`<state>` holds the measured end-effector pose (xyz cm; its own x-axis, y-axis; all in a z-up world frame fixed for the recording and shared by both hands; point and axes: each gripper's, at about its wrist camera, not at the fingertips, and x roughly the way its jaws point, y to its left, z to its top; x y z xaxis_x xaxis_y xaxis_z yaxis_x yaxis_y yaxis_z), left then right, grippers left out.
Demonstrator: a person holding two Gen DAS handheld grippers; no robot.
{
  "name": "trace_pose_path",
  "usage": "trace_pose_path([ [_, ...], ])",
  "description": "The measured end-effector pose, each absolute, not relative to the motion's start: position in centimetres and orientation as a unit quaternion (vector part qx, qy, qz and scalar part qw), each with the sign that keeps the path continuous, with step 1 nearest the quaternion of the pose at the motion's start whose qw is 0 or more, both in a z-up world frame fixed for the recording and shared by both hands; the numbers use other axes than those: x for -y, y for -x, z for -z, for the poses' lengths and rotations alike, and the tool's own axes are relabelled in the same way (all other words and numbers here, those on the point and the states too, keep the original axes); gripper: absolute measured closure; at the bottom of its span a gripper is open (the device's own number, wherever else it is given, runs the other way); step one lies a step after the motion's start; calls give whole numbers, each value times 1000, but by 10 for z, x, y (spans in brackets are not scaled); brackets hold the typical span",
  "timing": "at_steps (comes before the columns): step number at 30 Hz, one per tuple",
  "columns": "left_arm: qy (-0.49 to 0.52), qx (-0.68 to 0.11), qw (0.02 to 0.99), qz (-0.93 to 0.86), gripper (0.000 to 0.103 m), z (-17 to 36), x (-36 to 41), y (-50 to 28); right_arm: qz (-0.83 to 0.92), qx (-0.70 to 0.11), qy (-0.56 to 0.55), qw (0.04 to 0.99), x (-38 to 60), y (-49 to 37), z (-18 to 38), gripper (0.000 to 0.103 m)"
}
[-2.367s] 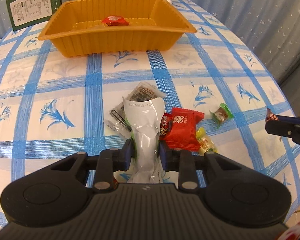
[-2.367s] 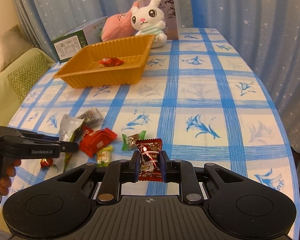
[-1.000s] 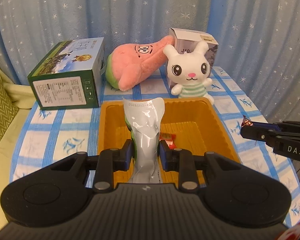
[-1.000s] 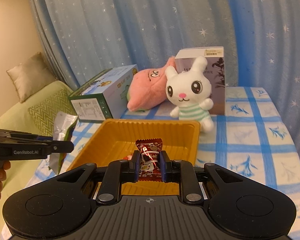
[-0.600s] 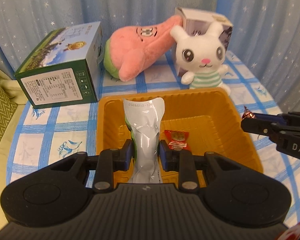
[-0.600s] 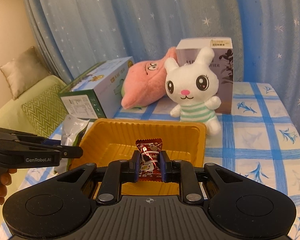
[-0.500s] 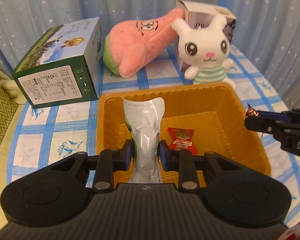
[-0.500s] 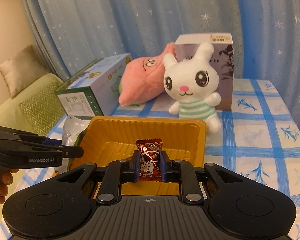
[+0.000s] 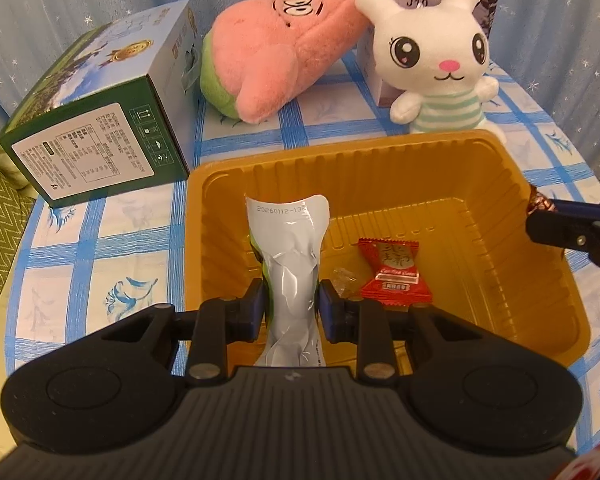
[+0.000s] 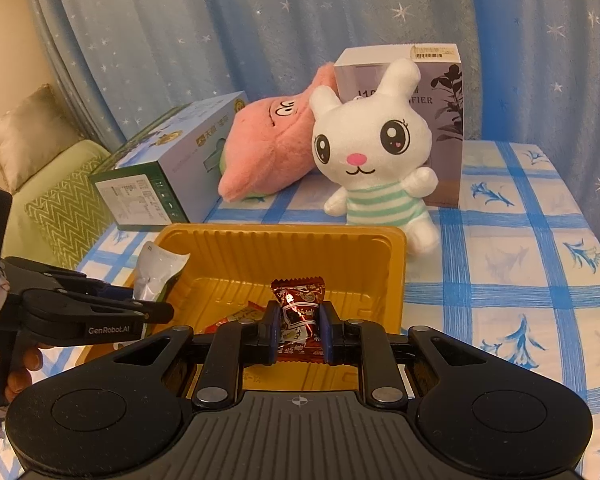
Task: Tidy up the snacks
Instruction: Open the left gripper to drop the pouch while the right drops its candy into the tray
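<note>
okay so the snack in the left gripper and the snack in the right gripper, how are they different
The silver pouch in the left gripper is tall, plain and crinkled with a printed date code; the dark red candy in the right gripper is short, with a busy printed wrapper and a zigzag top edge. The silver pouch rises far above its pads; the dark red candy barely clears its own. Both stand upright, clamped, over the orange tray.

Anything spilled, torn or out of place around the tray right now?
Nothing stands out. The yellow tray sits flat holding one red candy; the silver pouch and dark red candy are gripped cleanly above it.
</note>
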<state>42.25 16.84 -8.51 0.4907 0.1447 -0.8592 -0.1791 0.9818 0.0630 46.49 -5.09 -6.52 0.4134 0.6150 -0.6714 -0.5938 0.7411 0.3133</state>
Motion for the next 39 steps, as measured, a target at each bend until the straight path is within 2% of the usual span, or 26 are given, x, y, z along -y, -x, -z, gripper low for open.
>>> trace_pose_path([
  [39, 38, -483, 871, -80, 74, 83, -178, -416, -373, -408, 10, 833, 19, -480, 82, 82],
])
